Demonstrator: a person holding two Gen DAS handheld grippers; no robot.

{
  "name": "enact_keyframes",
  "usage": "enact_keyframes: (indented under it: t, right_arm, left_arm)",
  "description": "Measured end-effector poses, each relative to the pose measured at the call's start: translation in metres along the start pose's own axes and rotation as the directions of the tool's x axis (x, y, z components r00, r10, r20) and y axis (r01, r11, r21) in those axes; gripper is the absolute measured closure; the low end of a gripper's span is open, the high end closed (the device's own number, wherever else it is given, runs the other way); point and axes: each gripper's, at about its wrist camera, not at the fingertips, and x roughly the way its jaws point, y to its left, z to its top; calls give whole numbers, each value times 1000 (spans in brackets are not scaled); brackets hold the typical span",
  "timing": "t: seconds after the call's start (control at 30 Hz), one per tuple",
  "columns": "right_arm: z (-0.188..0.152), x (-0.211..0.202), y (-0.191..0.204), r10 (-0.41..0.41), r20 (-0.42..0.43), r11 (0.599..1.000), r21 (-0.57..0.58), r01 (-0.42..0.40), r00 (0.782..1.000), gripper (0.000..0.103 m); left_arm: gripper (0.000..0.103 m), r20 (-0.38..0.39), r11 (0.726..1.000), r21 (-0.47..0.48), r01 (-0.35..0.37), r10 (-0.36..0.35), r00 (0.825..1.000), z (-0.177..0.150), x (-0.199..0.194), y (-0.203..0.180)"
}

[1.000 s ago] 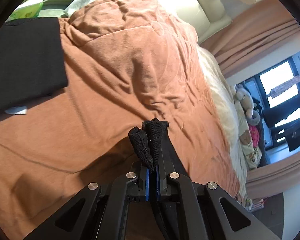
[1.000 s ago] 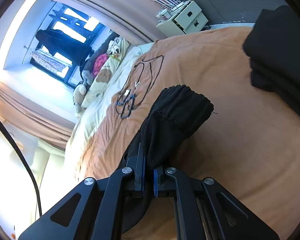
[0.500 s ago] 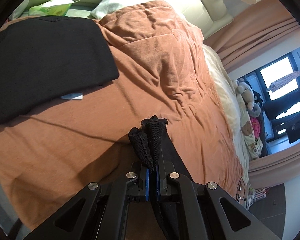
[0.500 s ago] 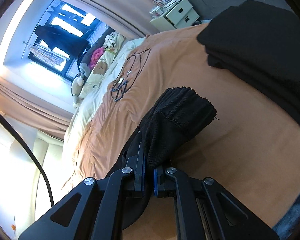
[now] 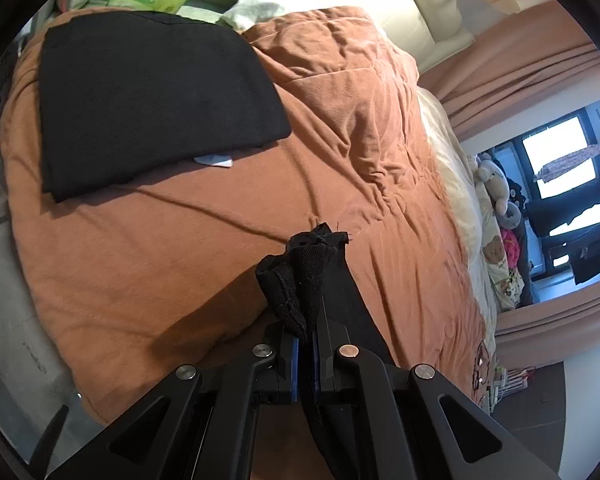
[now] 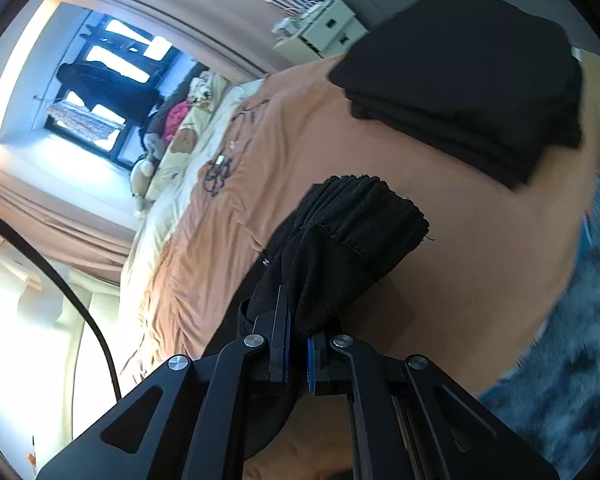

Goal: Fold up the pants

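Pants [image 5: 300, 280]: black ribbed fabric bunched above orange bedspread [image 5: 140, 260]. We pinch one bunch in left claw [image 5: 307, 340], another in right claw [image 6: 298, 338]. Folded black stack [image 6: 460, 80] near bed edge; white tag [image 5: 214, 161] beside it, writing unreadable.

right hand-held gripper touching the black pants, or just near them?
Touching. The right wrist view shows the right hand-held gripper shut on a bunched fold of the black pants, with the fabric pinched between its blue pads and no gap.
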Motion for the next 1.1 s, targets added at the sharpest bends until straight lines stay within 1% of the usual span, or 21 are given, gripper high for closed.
enact_keyframes:
  t: [0.1,0.17,0.33,0.4,0.43,0.47,0.5,0.53,0.6,0.63,0.67,0.7,0.73,0.77,0.8,0.9,1.03,1.1]
  right_arm:
    - [-8,-3,-5,-16,-6,999,28,16,1000,101]
    - [-10,-3,-11,-26,-12,998,50,27,1000,101]
    - [-10,11,-21,-56,-37,995,82,58,998,101]
    - [-7,21,-20,-95,-50,993,66,99,994,100]
    - [-7,26,-19,-134,-64,989,54,137,989,97]
    - [-7,32,-18,-198,-92,979,33,202,976,92]
    - [-6,34,-16,-239,-108,970,24,243,965,84]
    - [-6,35,-15,-264,-114,963,18,267,958,78]
    - [-2,28,-9,-298,-93,954,-2,299,950,53]
    - [2,21,-2,-330,-61,944,-19,329,942,49]
    - [2,14,2,-353,-34,935,-36,352,935,46]
    - [5,10,9,-365,-12,930,-55,364,931,46]
    - [6,7,16,-367,-2,928,-73,365,930,46]
    - [8,6,25,-370,1,925,-96,368,929,46]
    - [9,7,32,-375,0,921,-108,373,927,46]
    - [8,12,52,-391,-3,910,-150,387,920,46]
    - [0,20,68,-349,-12,917,-209,338,937,46]
    - [-1,33,84,-335,-18,909,-267,319,942,46]
  left_arm:
    - [98,-4,1000,-1,-15,15,1000,-3,-6,15]
    - [98,-16,1000,-25,-18,17,1000,-7,-6,28]
    - [98,-30,997,-30,-70,69,997,-18,8,49]
    - [97,-50,995,-28,-94,93,994,-20,18,57]
    - [95,-68,992,-29,-125,122,990,-22,24,61]
    - [93,-89,984,-25,-174,171,981,-24,29,66]
    - [89,-106,977,-27,-209,205,973,-26,33,70]
    - [85,-121,973,-37,-228,222,967,-28,34,75]
    - [69,-123,965,-26,-261,256,959,-28,31,79]
    - [67,-113,959,-10,-283,280,953,-28,27,78]
    - [61,-99,954,7,-300,299,949,-27,23,75]
    - [56,-91,952,16,-306,306,948,-27,19,74]
    - [53,-76,950,30,-312,313,947,-25,14,70]
    - [47,-66,948,37,-316,318,946,-24,11,68]
    - [44,-56,946,43,-322,324,944,-22,9,65]
    - [43,-42,947,62,-314,317,947,-17,7,52]
    - [43,-57,954,119,-275,283,958,-22,16,20]
    - [43,-76,954,151,-259,272,959,-27,27,2]
